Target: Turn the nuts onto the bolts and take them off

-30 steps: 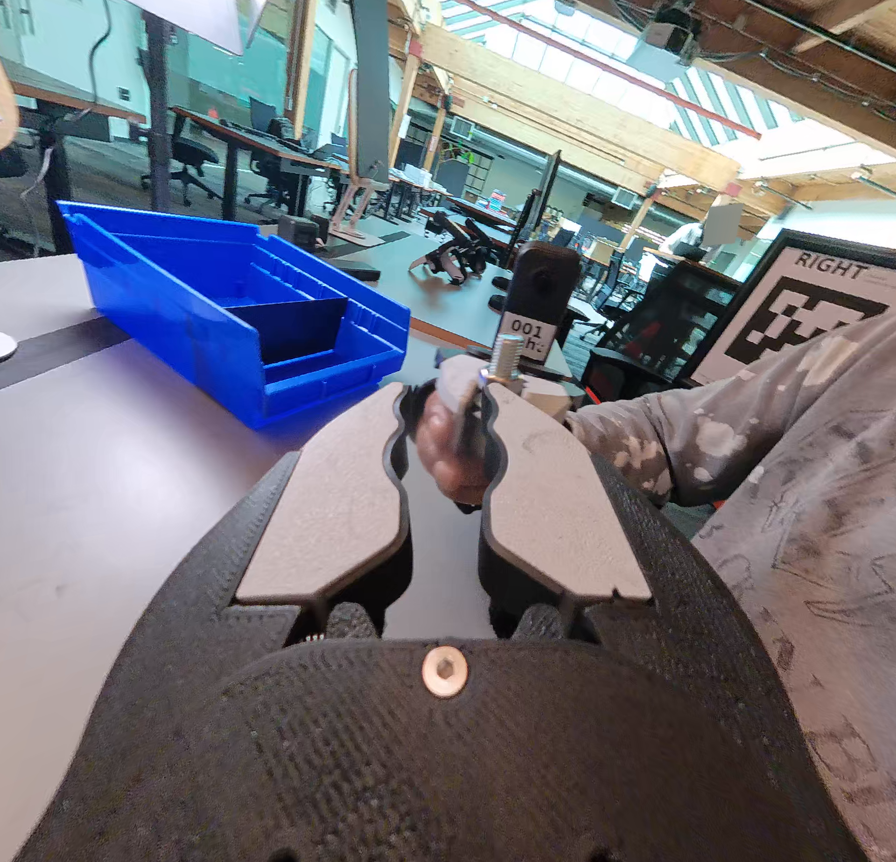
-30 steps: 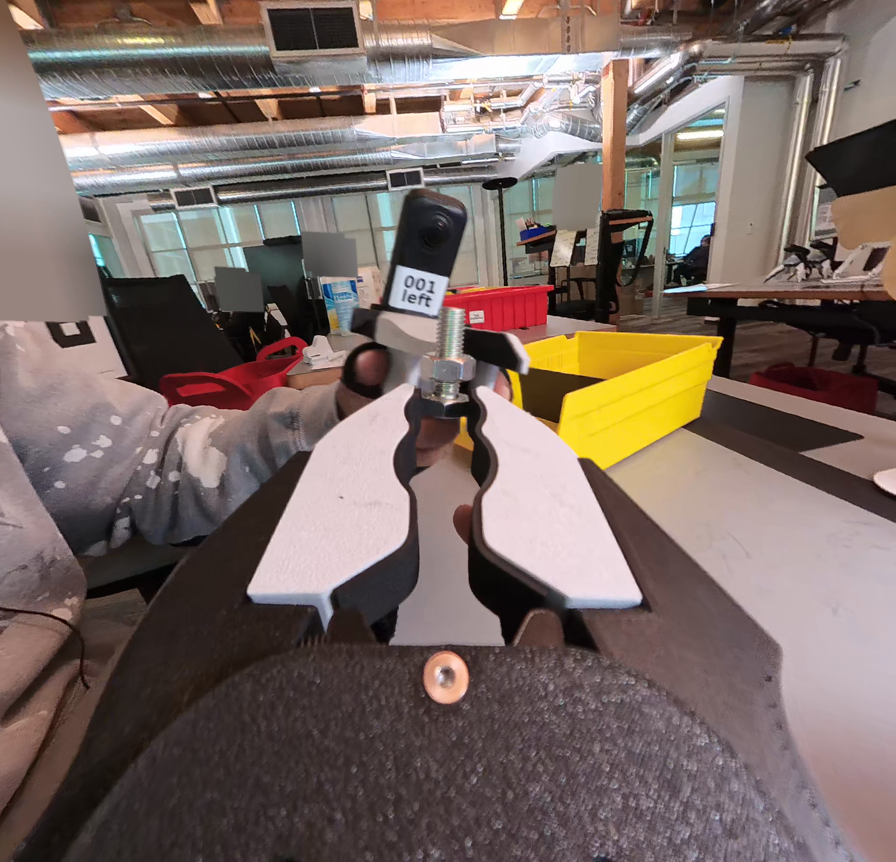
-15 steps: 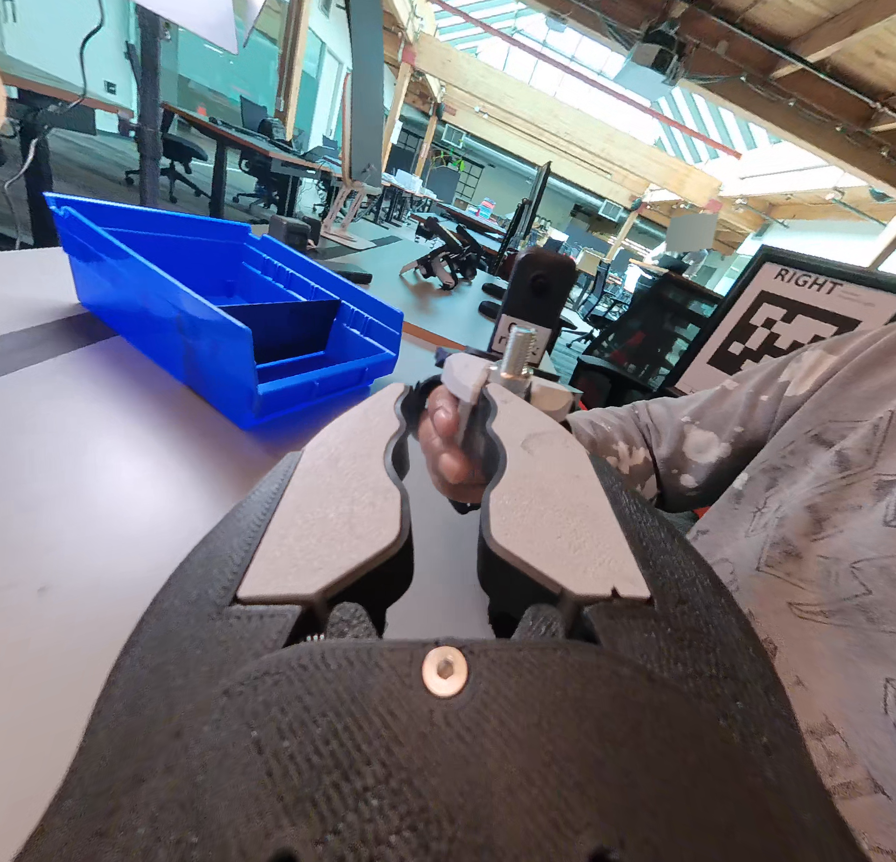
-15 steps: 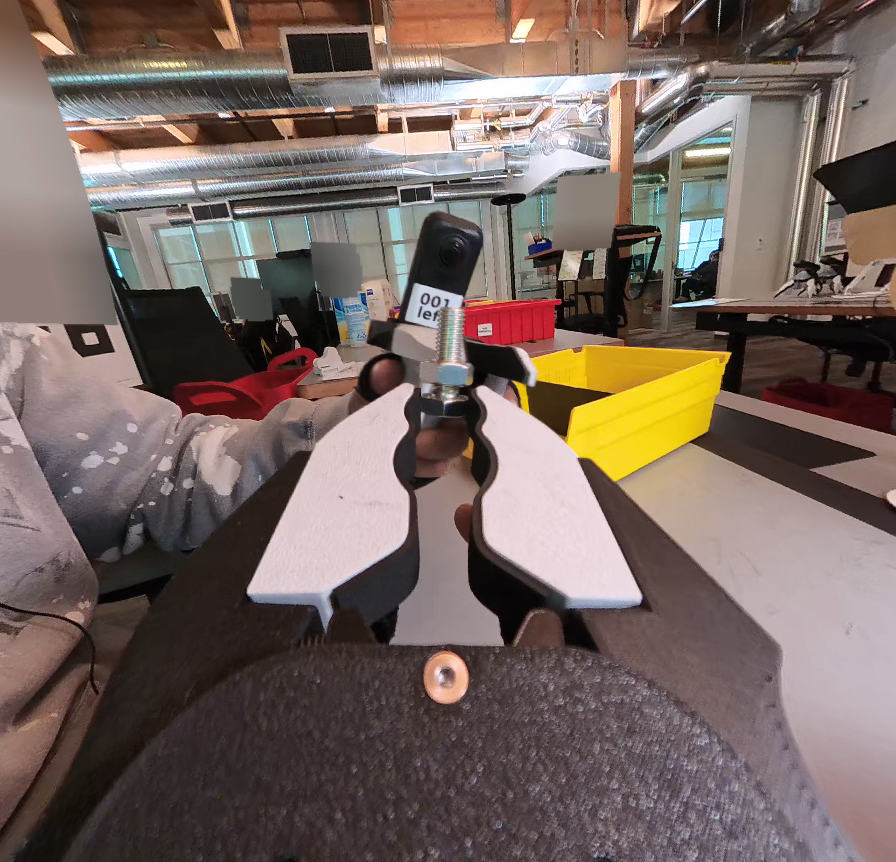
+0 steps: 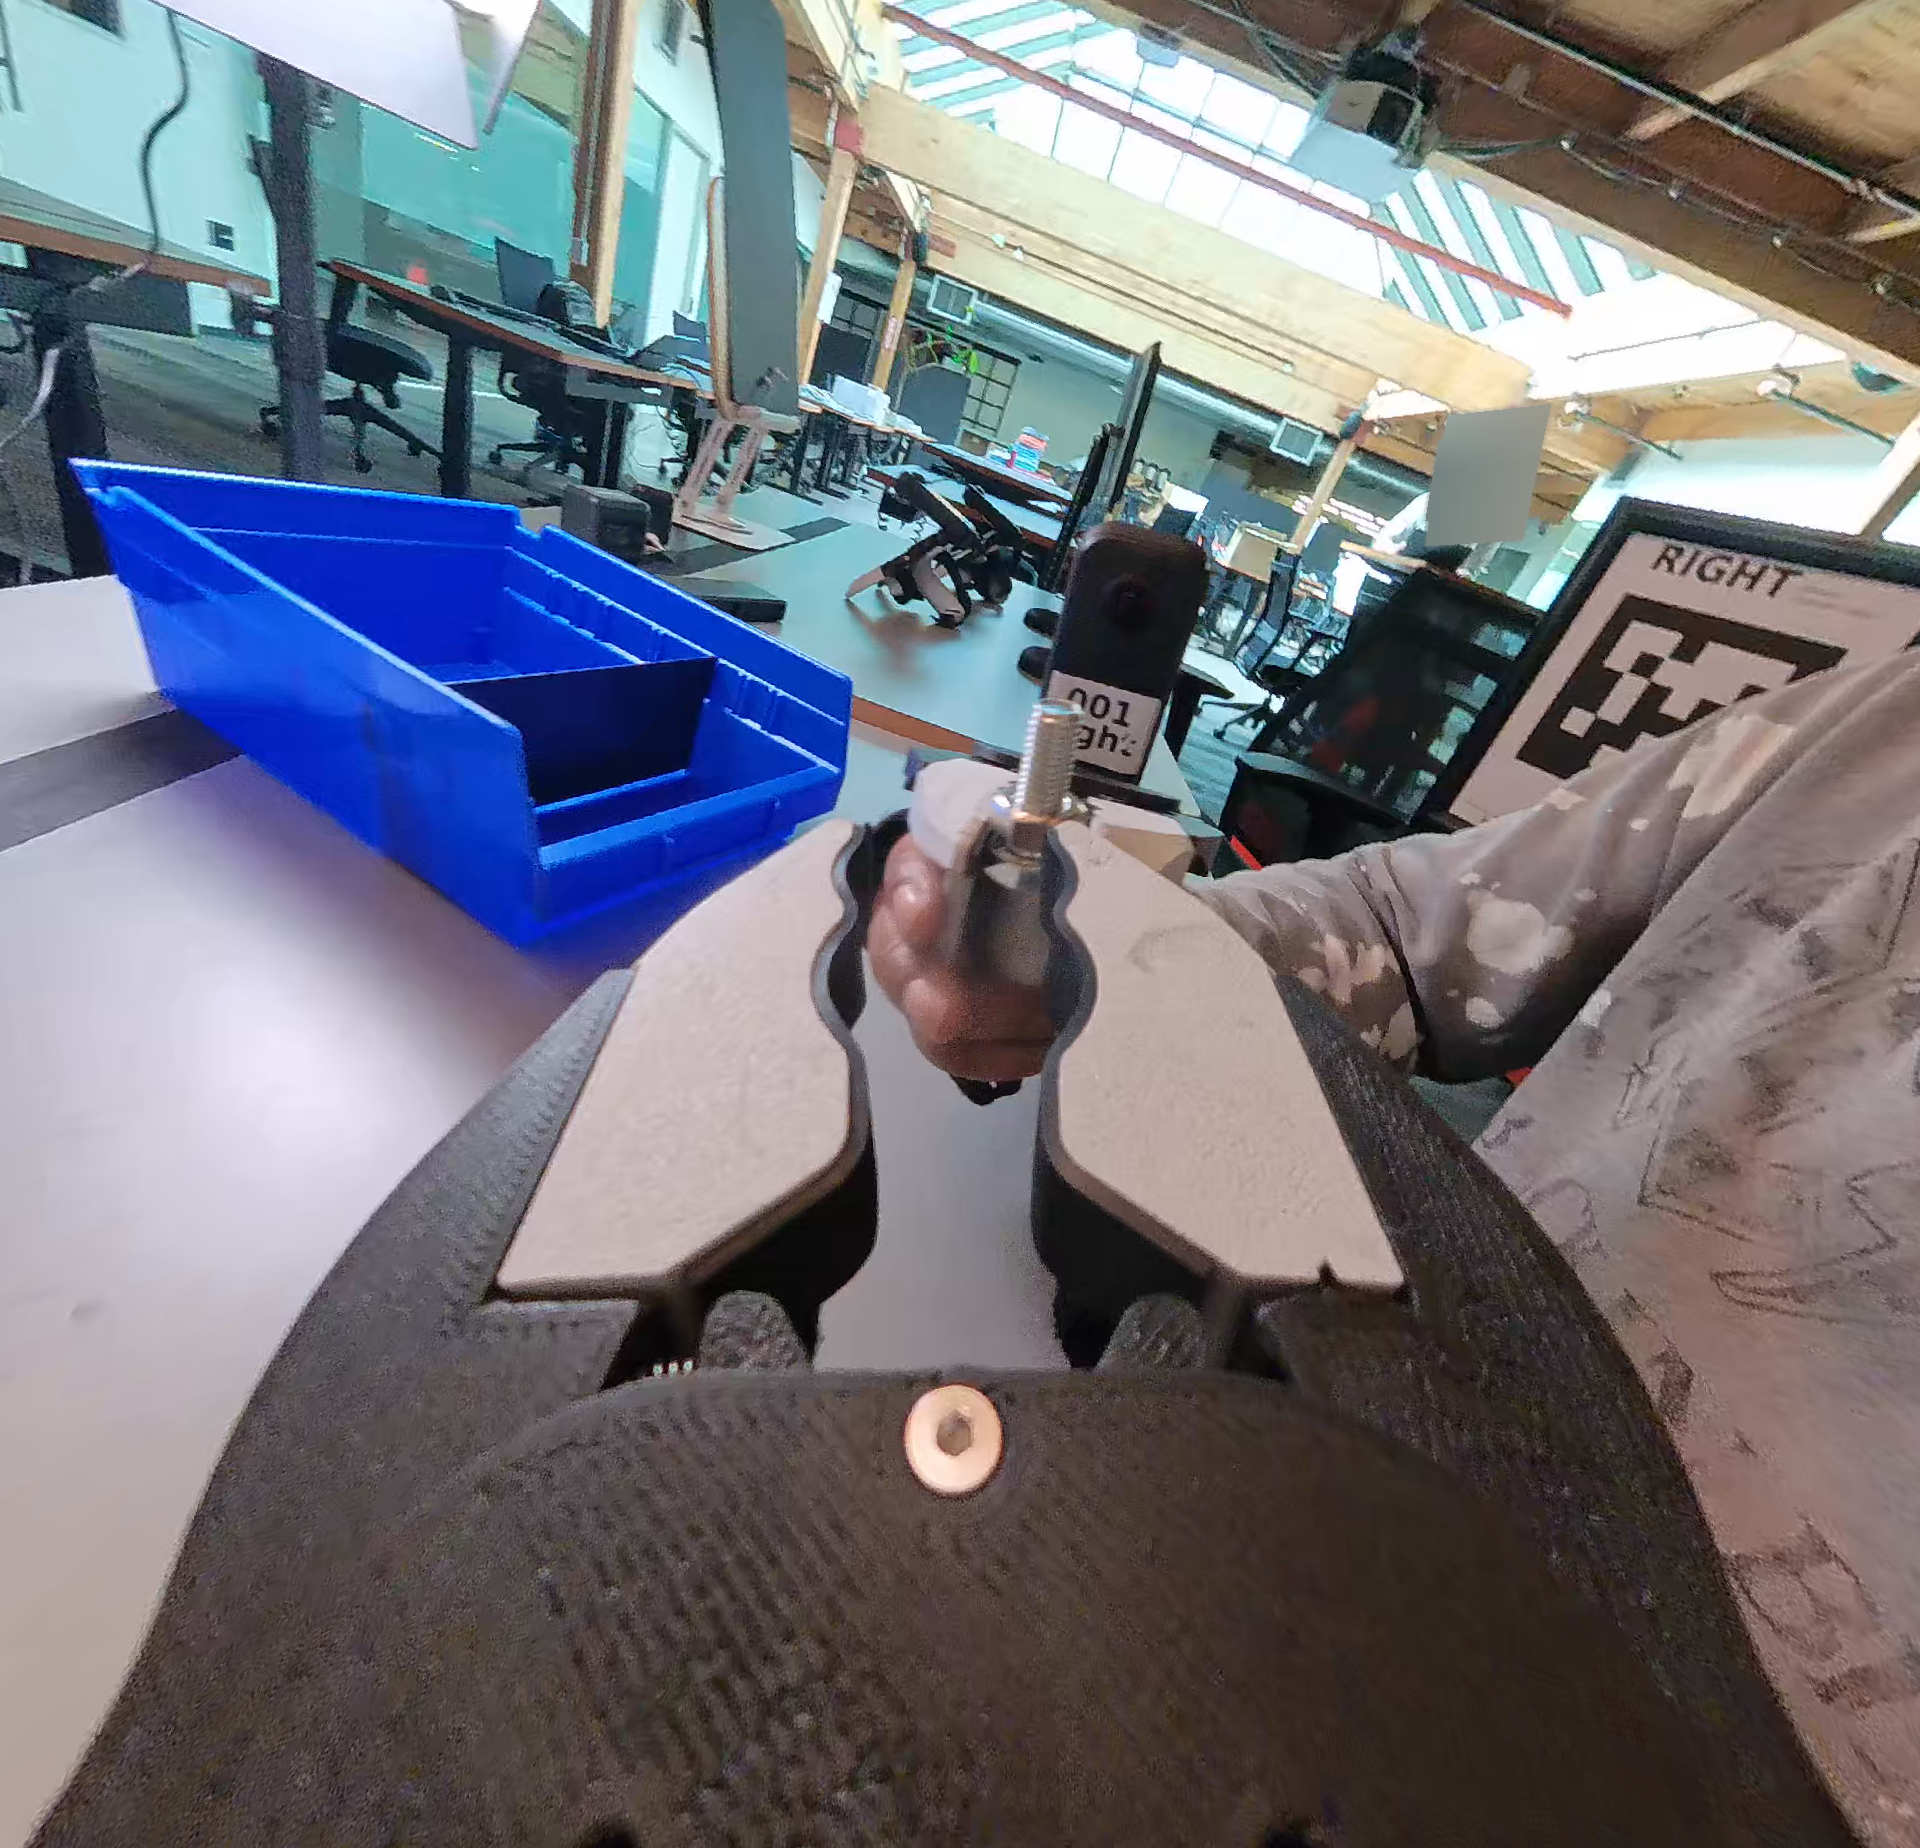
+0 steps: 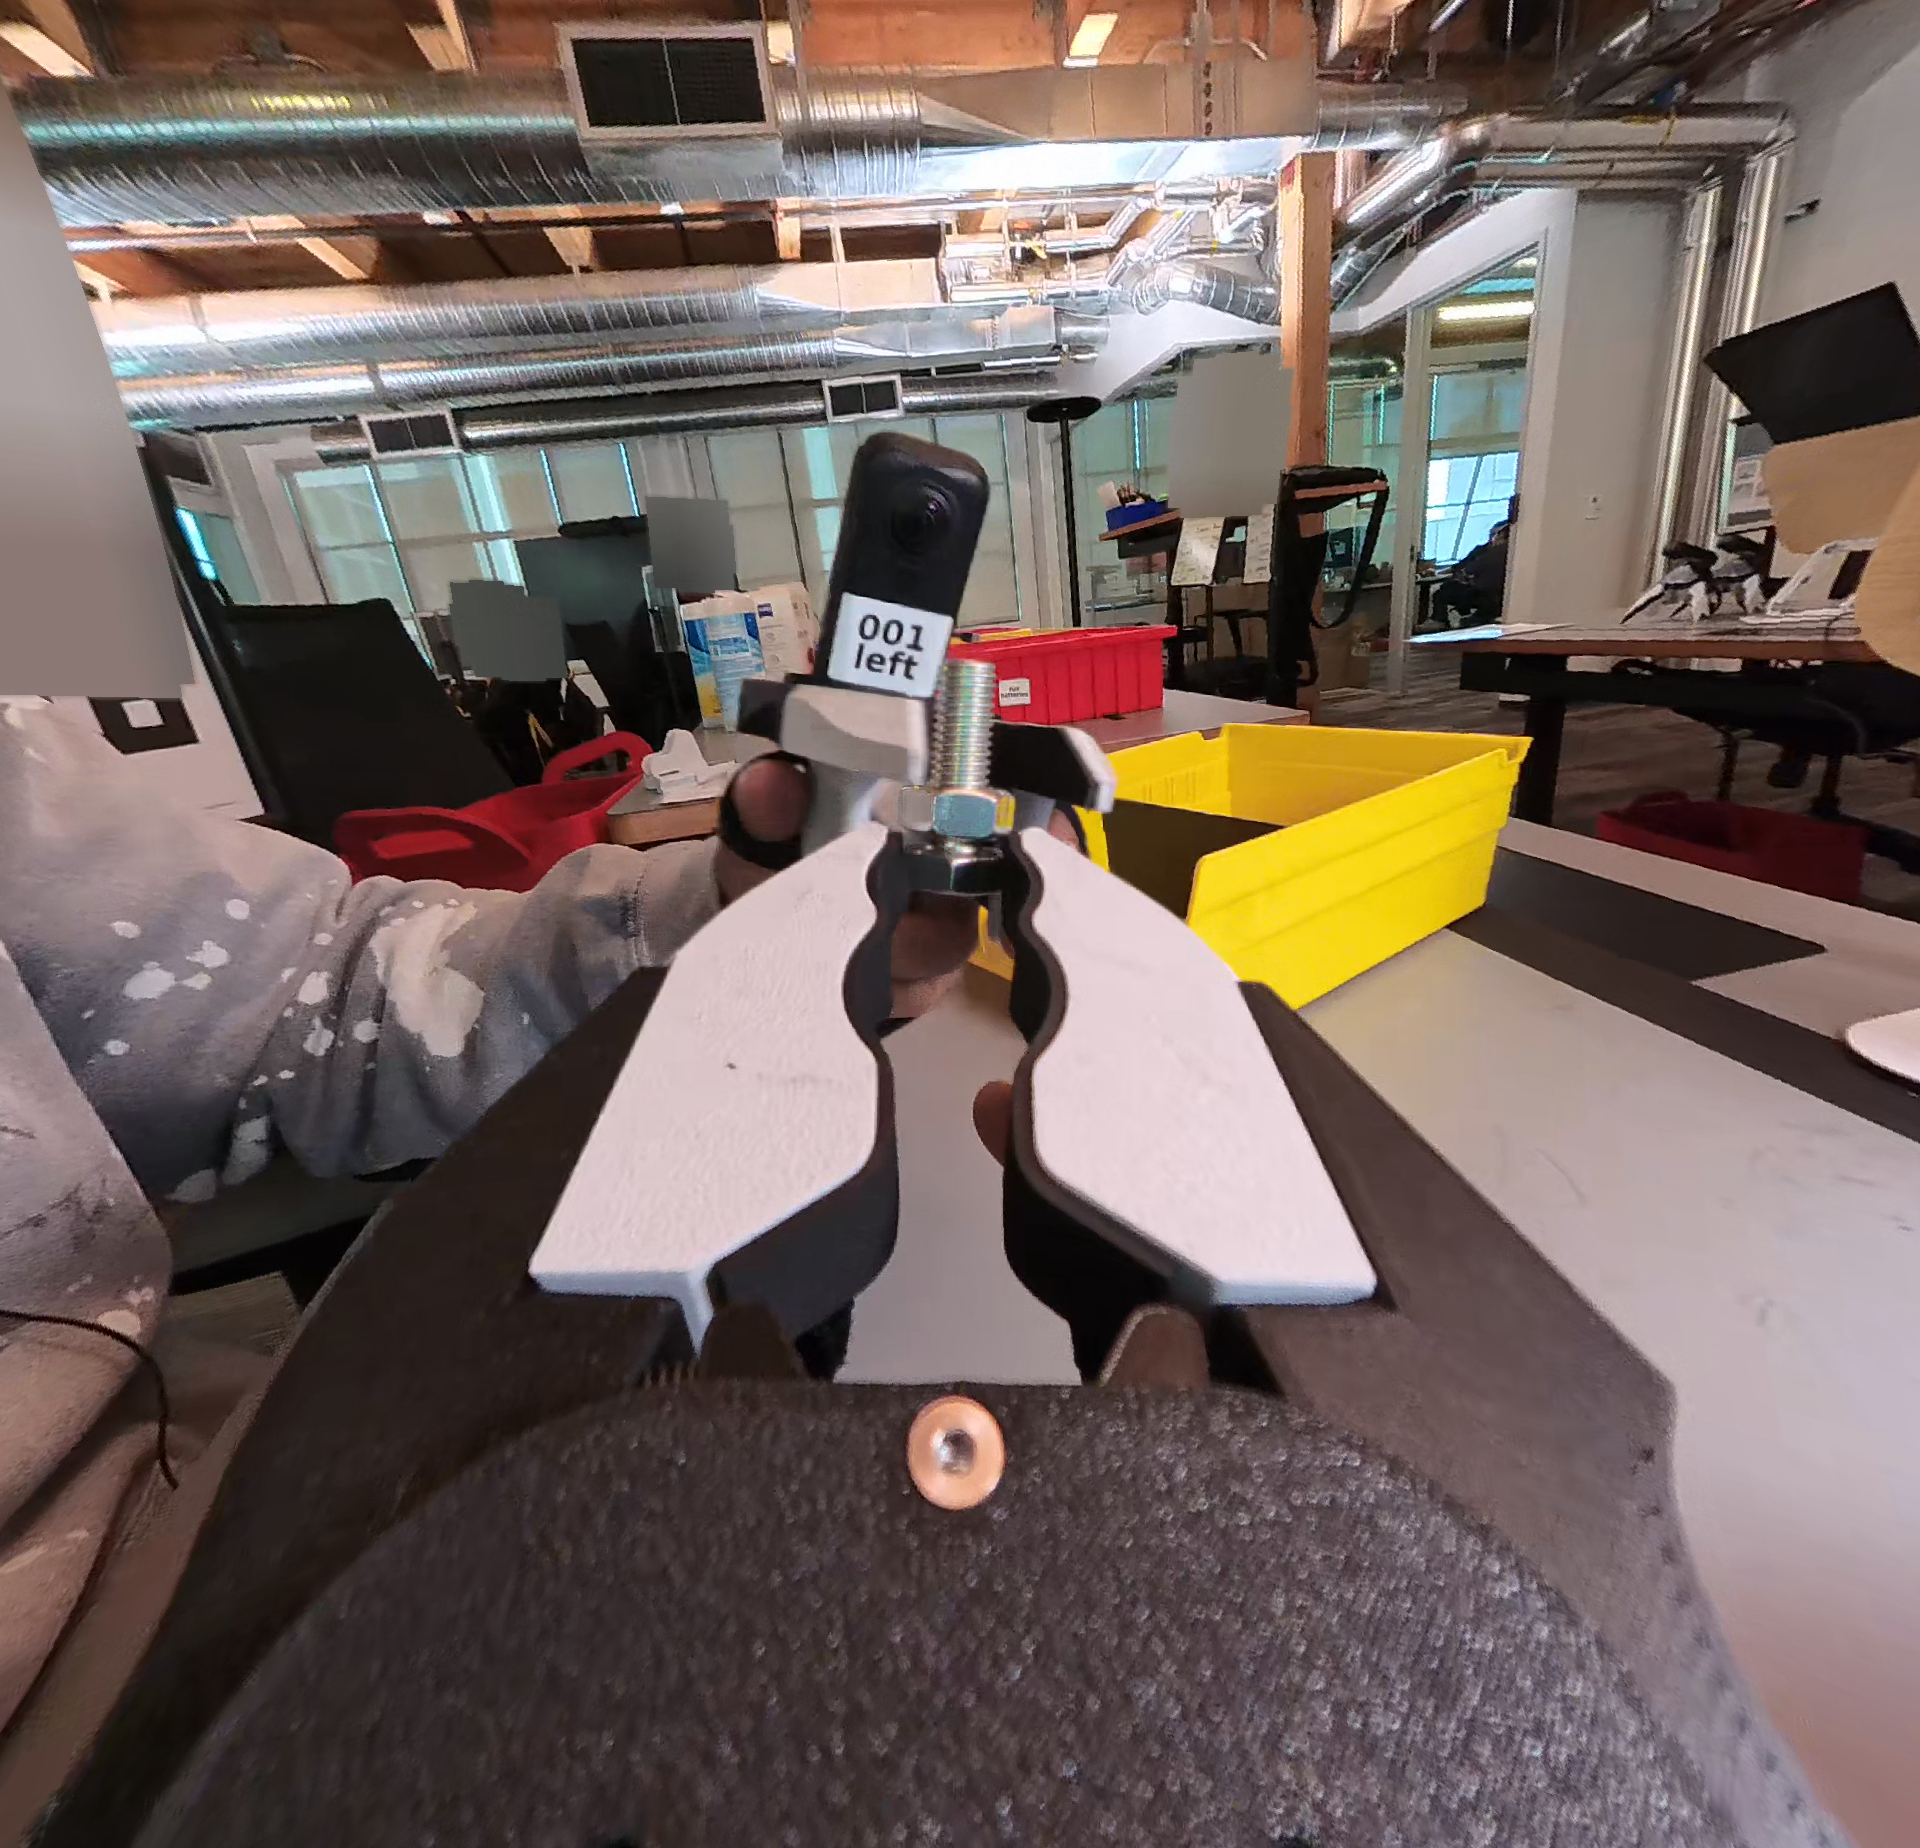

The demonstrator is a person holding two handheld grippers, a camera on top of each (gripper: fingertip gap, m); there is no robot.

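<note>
The right gripper (image 6: pixel 954 868) clamps the bolt's hex head, the threaded bolt (image 6: pixel 960 723) upright at 12 o'clock, a nut (image 6: pixel 956 814) just above the head. The left gripper (image 5: pixel 1013 842) closes on that nut. A blue bin (image 5: pixel 468 697) sits at 10 o'clock, a yellow bin (image 6: pixel 1340 842) at 2 o'clock on the table (image 6: pixel 1558 1175).

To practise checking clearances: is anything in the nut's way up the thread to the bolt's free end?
Nothing visible does. Above the nut the thread of the bolt is bare up to its tip; the black camera stands beyond it, not over it.
</note>
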